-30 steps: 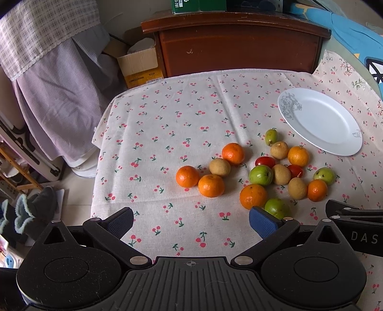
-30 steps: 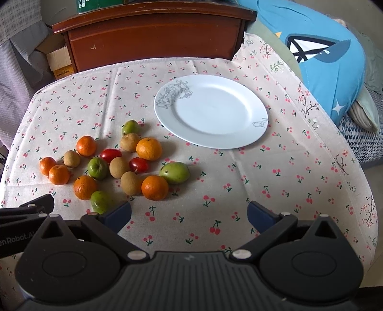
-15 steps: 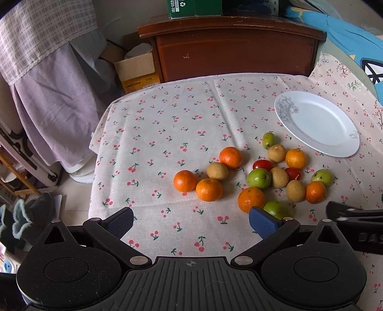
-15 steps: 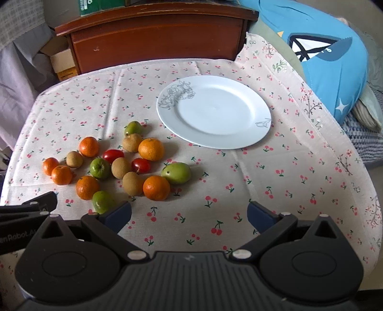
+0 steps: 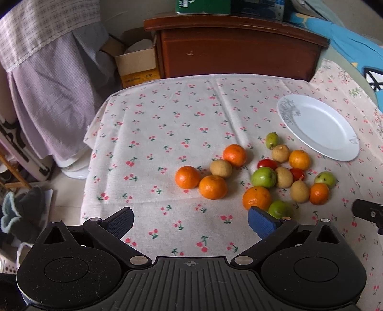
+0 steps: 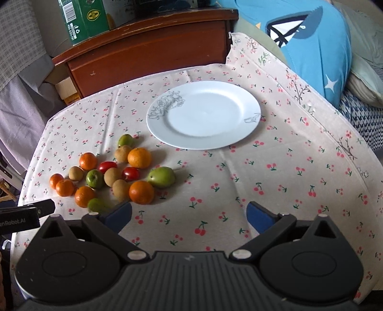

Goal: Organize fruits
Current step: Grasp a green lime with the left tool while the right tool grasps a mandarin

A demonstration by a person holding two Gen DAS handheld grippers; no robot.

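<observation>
The green box (image 6: 83, 20) on the cabinet is cut off by the top edge in both views, its print being too small to be read, while a small green fruit (image 5: 280, 209) is partly hidden behind a blue pad (image 5: 261, 222).

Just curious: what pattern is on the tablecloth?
Small red cherries on cream tablecloth, clearest in the right wrist view.

Both wrist cameras look steeply down from above the near edge of the cloth-covered table (image 5: 167, 124). The left view faces the table's left half, the right view its right half; both share the fruit cluster (image 6: 112, 177) and white plate (image 6: 203, 114).
</observation>
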